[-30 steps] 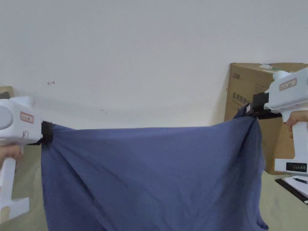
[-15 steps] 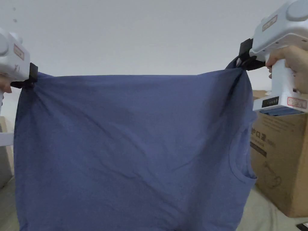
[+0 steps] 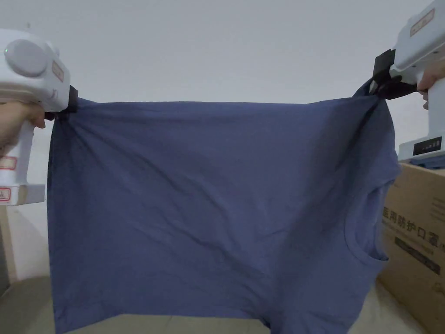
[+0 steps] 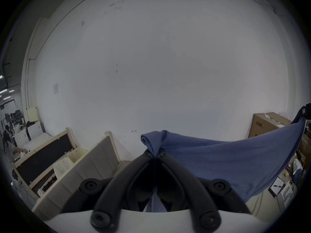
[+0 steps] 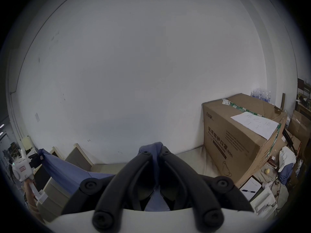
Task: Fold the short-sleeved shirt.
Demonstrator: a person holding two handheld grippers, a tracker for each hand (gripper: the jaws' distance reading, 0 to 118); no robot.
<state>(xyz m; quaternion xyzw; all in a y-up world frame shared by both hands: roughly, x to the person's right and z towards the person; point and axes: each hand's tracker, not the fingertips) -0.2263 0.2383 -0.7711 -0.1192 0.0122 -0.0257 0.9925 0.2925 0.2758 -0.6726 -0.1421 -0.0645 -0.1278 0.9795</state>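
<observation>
Hanging spread in the air, the blue shirt is pinched at its top corners by the left gripper and right gripper, no fold made yet.

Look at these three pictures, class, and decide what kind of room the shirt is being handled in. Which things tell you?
Probably a storeroom or workshop corner, not a home: a large printed cardboard box stands against a bare white wall, panels lean against it, and a clipboard with a pen lies among clutter.
</observation>
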